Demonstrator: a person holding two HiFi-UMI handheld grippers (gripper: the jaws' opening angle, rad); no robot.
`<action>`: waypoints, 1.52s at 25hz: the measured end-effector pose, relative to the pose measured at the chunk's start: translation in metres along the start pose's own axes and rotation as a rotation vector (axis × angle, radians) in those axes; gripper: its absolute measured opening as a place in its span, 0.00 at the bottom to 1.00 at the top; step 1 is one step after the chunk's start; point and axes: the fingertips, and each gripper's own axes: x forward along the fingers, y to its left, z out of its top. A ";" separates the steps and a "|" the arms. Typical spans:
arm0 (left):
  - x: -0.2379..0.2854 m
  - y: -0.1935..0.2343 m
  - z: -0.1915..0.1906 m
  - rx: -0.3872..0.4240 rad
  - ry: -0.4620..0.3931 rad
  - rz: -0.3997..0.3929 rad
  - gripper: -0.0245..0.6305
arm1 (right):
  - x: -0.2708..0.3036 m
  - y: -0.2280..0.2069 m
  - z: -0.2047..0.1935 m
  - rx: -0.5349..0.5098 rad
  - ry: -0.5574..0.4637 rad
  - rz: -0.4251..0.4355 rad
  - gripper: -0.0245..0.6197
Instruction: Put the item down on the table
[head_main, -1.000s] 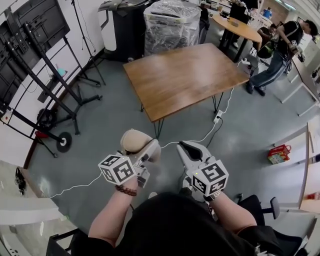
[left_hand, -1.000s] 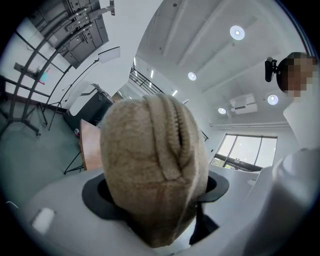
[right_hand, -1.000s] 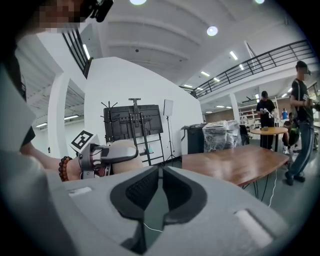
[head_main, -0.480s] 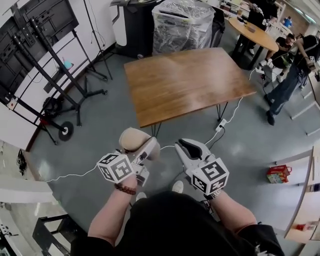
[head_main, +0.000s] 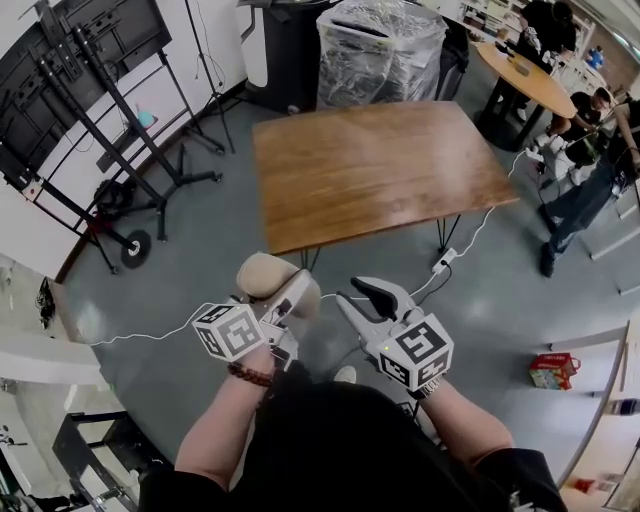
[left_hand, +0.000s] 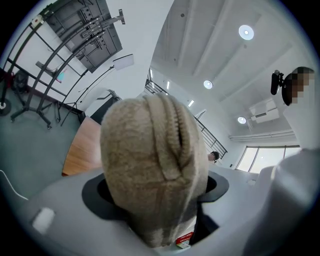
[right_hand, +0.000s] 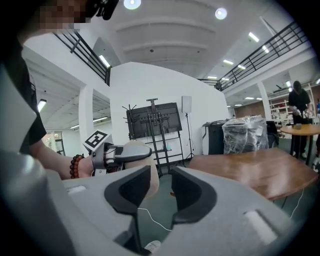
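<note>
Some of the beige knit item (left_hand: 150, 165) hides between the left tongs (head_main: 292, 298).

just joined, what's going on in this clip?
A person stands short of the wooden table, a gripper in each hand. The left gripper is shut on a beige knitted item, held up over the floor. The right gripper holds nothing, its jaws opening. The item isn't on the table yet.
</note>
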 end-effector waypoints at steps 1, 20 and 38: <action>0.002 0.000 0.001 0.001 -0.001 0.000 0.64 | 0.001 -0.001 0.001 -0.002 0.000 0.006 0.22; 0.076 0.075 0.062 -0.080 -0.047 -0.019 0.64 | 0.103 -0.042 0.030 -0.101 0.088 0.101 0.42; 0.102 0.150 0.139 -0.182 -0.081 -0.026 0.64 | 0.222 -0.042 0.062 -0.229 0.180 0.198 0.53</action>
